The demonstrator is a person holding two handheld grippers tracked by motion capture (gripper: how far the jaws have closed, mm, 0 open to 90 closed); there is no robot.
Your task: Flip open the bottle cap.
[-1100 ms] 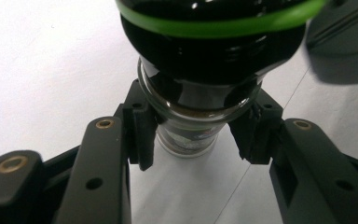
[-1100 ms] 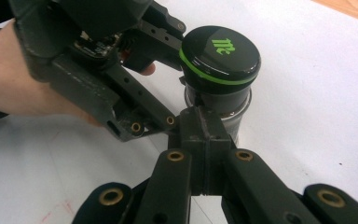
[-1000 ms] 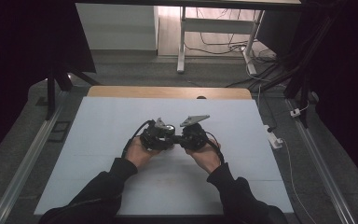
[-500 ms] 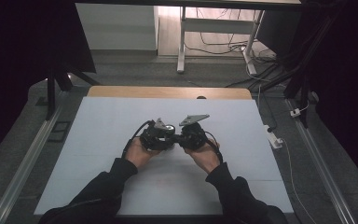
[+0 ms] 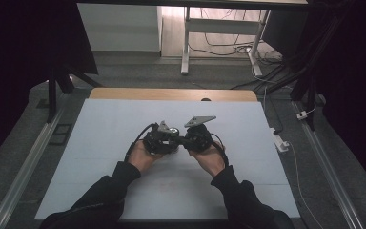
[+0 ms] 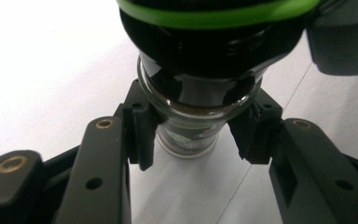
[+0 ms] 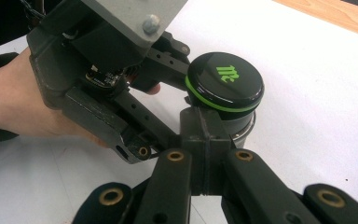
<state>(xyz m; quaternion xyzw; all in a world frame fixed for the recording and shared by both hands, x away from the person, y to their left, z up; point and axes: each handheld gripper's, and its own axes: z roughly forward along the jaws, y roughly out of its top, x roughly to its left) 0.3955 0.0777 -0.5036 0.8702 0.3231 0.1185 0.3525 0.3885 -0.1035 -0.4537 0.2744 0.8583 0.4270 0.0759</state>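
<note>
A small glass jar (image 6: 186, 135) with dark contents stands on the white table. Its lid (image 7: 226, 81) is black with a green band and a green logo. My left gripper (image 6: 198, 135) is shut on the jar's glass body just under the lid, one black pad (image 6: 142, 130) pressed on each side. My right gripper (image 7: 207, 126) is shut with nothing between its grey pads, whose tips lie close against the near side of the jar below the lid. In the high view both grippers (image 5: 178, 139) meet at the table's middle, each held by a hand.
The white tabletop (image 5: 114, 124) ends in a wooden strip (image 5: 171, 94) at the far edge. Metal rails (image 5: 24, 167) run along both sides. A white adapter (image 5: 281, 143) and cables lie off the right edge.
</note>
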